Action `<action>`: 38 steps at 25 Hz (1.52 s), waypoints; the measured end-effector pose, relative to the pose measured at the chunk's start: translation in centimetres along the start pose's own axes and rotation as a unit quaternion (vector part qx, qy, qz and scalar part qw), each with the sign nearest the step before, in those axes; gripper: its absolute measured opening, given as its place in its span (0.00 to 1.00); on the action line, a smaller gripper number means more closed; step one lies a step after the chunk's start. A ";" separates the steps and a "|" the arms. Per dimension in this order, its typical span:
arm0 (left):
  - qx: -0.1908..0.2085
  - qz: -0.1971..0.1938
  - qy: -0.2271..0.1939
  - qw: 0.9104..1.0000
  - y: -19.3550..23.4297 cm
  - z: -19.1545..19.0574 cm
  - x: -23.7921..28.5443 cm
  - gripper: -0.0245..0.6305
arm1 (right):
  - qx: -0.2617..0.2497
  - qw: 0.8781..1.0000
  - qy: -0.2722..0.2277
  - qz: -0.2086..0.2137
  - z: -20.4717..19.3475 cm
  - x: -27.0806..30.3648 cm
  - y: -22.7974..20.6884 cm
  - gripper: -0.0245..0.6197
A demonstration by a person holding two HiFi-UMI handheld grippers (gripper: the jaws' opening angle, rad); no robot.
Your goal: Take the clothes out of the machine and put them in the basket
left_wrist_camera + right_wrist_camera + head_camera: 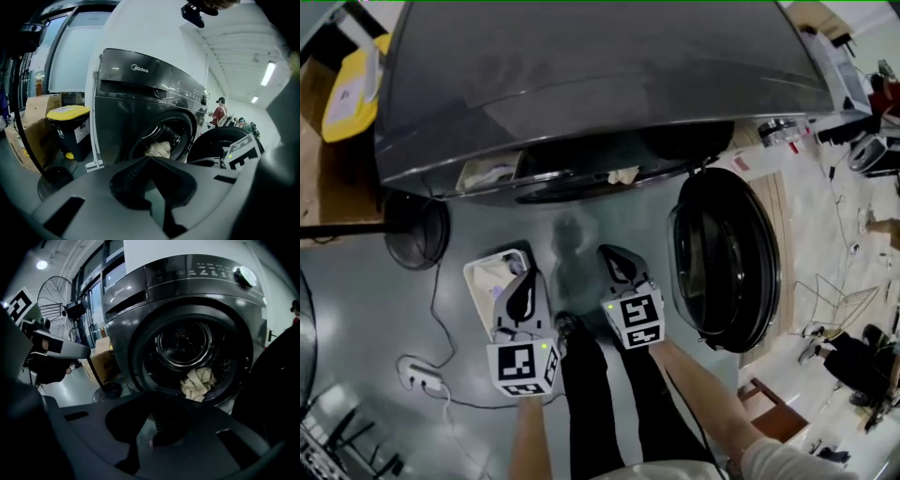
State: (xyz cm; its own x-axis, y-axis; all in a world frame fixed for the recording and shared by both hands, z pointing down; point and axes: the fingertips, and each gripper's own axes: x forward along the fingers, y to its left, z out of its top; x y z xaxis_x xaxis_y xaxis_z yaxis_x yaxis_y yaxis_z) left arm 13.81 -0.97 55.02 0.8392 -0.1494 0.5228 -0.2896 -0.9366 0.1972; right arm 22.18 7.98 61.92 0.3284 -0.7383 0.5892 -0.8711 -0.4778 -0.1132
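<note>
showing cream cloth (198, 383) at the drum (183, 341) mouth, straight beyond the nearer right claw (154, 425); it and left claw (150, 180) both clenched, empty.

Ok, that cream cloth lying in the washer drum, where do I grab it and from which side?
Grip the raised crumpled folds on top of the cream cloth, heaped at the lower front lip of the drum. Come straight in through the opening from the front and slightly above: the open door stands to the right, and the bunched folds should probably pinch easily.
</note>
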 end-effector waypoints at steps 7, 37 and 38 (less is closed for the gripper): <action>0.019 -0.020 0.001 1.000 -3.0 0.5 1.5 0.07 | 0.024 0.998 -0.011 -0.059 -0.5 -2.8 -5.9 0.08; 0.012 -0.015 -0.036 0.999 -0.5 -7.6 4.7 0.07 | -0.009 0.990 -0.021 -0.136 -2.3 14.6 -18.2 0.72; 0.011 -0.014 -0.037 0.999 -0.3 -7.7 4.6 0.07 | -0.008 0.990 -0.018 -0.139 -2.0 15.3 -18.7 0.73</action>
State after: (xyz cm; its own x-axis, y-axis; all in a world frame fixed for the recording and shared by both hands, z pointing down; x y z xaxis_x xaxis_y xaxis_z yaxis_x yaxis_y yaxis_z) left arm 14.25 1.08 63.76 0.8785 -0.1455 0.4550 -0.2565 -0.9472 0.1925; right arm 42.74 6.55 74.67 0.5685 -0.5962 0.5670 -0.7513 -0.6570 0.0624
